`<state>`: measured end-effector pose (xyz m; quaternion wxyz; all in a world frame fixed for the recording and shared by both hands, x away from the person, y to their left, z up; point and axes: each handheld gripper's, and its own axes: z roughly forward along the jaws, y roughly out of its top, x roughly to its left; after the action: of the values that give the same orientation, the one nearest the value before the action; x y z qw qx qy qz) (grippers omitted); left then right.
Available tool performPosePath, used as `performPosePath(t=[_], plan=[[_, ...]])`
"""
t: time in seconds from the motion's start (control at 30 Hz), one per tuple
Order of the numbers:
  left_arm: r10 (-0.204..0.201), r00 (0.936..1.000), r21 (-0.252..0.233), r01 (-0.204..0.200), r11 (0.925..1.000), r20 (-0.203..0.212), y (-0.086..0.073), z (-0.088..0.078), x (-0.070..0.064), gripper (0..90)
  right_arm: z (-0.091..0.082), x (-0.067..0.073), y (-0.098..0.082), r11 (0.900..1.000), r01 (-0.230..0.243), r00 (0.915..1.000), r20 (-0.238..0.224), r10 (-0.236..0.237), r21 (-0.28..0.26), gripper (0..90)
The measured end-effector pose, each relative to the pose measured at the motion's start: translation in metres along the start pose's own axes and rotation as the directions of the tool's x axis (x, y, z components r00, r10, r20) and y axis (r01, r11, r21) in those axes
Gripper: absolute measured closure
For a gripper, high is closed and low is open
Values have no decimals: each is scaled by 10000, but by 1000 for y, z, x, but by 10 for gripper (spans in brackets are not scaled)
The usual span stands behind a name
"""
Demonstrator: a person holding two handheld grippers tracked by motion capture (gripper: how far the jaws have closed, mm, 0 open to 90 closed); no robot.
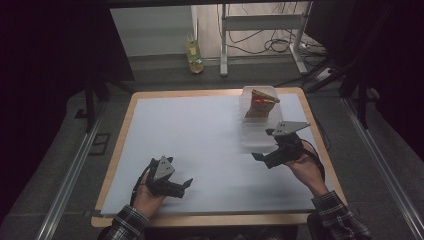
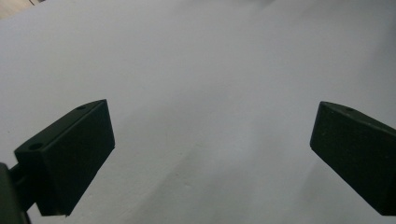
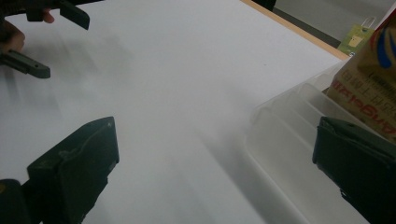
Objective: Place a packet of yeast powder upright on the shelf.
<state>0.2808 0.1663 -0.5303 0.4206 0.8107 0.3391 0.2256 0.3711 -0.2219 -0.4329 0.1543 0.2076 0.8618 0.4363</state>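
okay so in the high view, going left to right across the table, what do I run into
Left gripper → right gripper → brown carton standing in the clear plastic container.

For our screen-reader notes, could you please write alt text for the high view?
A person's two hands each hold open black tongs over a white sheet on a wooden table: the left tongs near the front edge, the right tongs beside a clear tray. A tan carton stands at the tray's far end.
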Motion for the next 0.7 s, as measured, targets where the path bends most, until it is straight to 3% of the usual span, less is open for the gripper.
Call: performPosePath(t=[0.43, 0.7], plan=[[83, 10000, 39, -83, 10000, -5, 0, 0, 0, 0, -2, 13, -29, 9999, -104, 9998, 141, 104, 49, 5], [-133, 9999, 13, 133, 9999, 70, 0, 0, 1, 0, 2, 20, -49, 9984, -83, 9997, 252, 69, 552, 5]])
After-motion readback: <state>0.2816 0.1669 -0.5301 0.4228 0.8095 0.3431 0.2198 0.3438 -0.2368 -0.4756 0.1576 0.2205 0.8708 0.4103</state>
